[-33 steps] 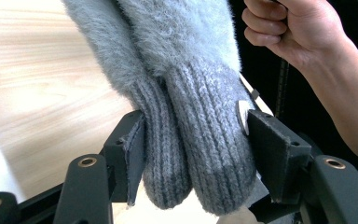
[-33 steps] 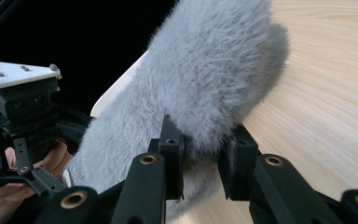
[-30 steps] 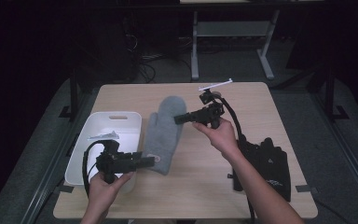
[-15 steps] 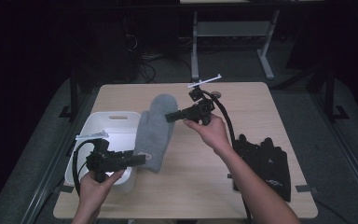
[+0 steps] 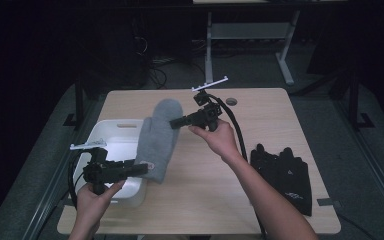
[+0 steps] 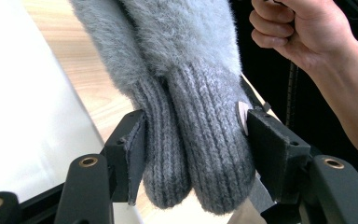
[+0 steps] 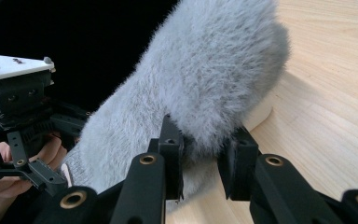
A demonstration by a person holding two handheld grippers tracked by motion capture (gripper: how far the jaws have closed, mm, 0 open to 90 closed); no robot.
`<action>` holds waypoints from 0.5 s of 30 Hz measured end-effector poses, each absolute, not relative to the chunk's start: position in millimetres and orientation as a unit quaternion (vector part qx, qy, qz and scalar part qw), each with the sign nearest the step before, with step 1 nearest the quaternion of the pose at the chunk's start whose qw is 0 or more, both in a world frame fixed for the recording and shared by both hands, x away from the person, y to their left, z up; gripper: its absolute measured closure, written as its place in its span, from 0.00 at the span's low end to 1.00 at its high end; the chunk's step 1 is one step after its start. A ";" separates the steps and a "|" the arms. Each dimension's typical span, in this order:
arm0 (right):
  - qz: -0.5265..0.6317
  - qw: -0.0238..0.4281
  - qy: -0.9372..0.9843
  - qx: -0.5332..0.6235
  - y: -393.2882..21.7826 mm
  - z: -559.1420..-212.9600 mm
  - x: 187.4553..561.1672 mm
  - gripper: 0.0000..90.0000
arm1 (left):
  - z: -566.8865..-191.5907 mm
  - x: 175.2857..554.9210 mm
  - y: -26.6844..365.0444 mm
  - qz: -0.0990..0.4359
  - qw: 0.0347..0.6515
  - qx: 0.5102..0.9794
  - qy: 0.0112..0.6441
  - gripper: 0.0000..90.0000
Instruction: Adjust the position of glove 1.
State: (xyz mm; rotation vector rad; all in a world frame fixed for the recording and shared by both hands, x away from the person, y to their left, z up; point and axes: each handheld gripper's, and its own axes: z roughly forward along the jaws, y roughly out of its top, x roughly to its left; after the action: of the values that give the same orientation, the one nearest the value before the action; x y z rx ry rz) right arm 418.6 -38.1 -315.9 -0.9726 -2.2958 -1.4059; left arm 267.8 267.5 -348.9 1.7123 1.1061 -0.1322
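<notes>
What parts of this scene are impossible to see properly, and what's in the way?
- White tub, high view: its inside is partly covered by the grey mitten and the left gripper.
- Mitten's fingertip end, left gripper view: cut off by the top edge.
- Mitten's cuff, right gripper view: hidden behind that gripper's own jaws and the fluffy end.
- Black gloves, high view: too dark to tell how many.
</notes>
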 end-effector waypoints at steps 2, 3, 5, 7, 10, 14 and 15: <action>-0.486 0.140 -0.795 -0.334 -35.2 -315.9 419.4 0.81 | -348.4 267.3 270.3 -0.055 0.521 0.714 0.464 0.45; -0.487 0.142 -0.795 -0.334 -33.4 -316.0 419.7 0.81 | -348.2 267.2 272.3 -0.054 0.520 0.716 0.463 0.45; -0.485 0.143 -0.795 -0.334 -29.1 -316.1 420.5 0.81 | -347.7 266.5 275.9 -0.051 0.518 0.716 0.466 0.45; -0.485 0.141 -0.797 -0.331 -24.0 -316.3 421.3 0.81 | -347.6 265.5 280.2 -0.049 0.520 0.712 0.470 0.45; -0.486 0.145 -0.797 -0.328 -14.7 -314.5 421.5 0.81 | -347.5 263.5 288.6 -0.047 0.520 0.708 0.476 0.45; -0.484 0.148 -0.801 -0.321 -1.3 -313.5 422.7 0.81 | -347.8 260.4 301.0 -0.043 0.524 0.700 0.482 0.45; -0.484 0.148 -0.801 -0.318 2.3 -313.6 423.1 0.81 | -347.7 259.2 304.1 -0.044 0.523 0.699 0.485 0.45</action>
State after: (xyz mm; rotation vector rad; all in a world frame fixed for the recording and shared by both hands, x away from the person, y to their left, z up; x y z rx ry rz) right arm 423.1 2.3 -313.6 -0.9154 -2.3038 -1.3930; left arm 259.2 304.1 -347.7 1.6744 1.1616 -0.1045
